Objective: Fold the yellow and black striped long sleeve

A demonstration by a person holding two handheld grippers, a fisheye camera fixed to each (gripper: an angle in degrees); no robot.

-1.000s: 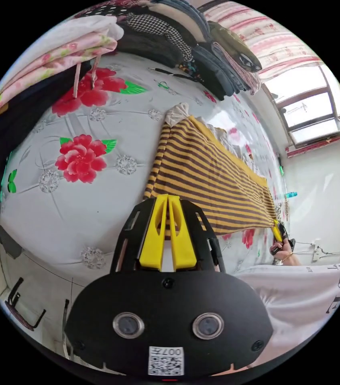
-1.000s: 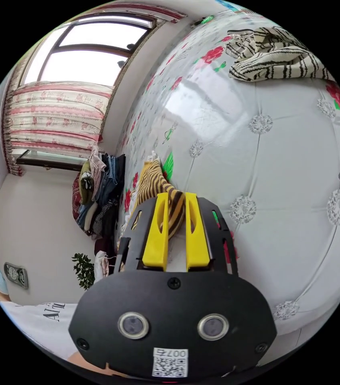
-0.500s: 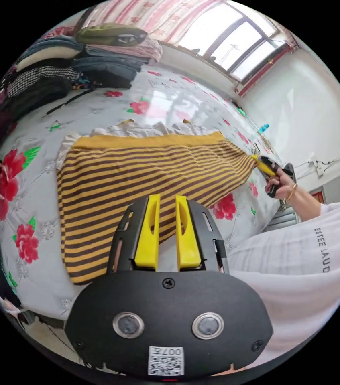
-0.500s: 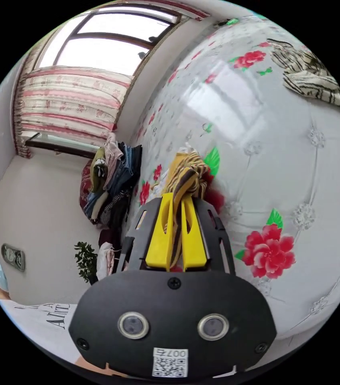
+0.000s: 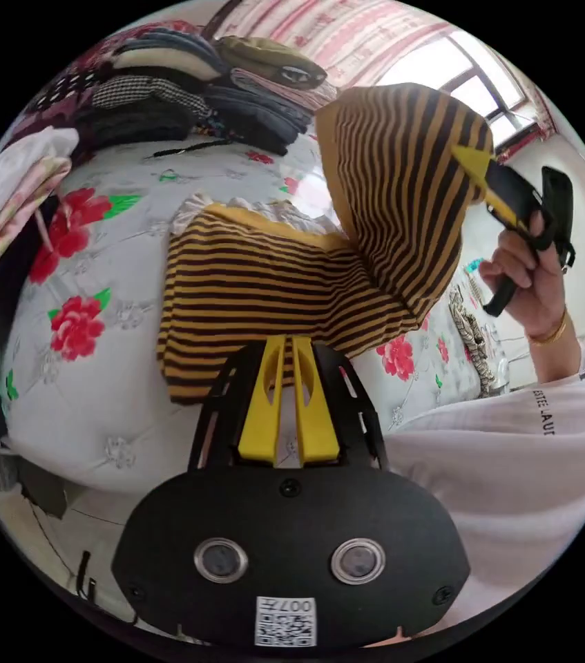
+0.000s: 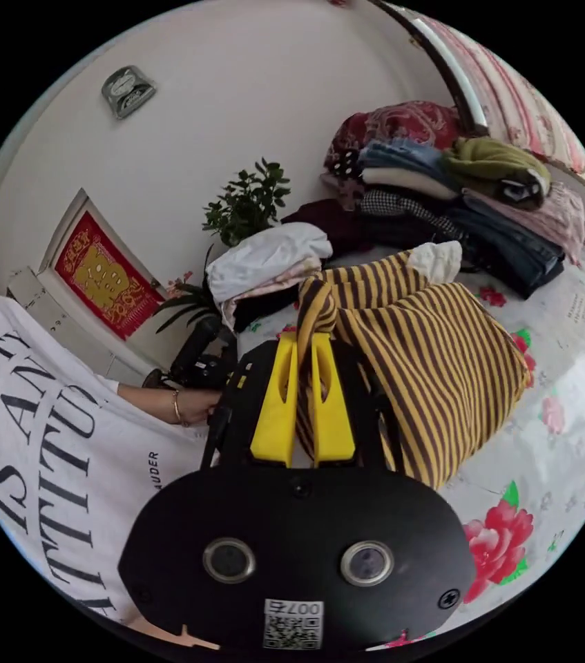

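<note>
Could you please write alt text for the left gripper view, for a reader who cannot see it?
The right gripper, held in a hand, lifts one end of the yellow and black striped long sleeve above a floral bedspread. The left gripper, jaws nearly together, sits at the garment's near edge. Folded clothes are stacked behind.

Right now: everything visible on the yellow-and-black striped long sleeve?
The striped long sleeve looks like soft knit with narrow yellow and dark stripes and a plain yellow band along one edge. Part lies flat on the floral bedcover; the other end is lifted and doubling over it, pinched in the right gripper. The left gripper is shut at its near edge.
</note>
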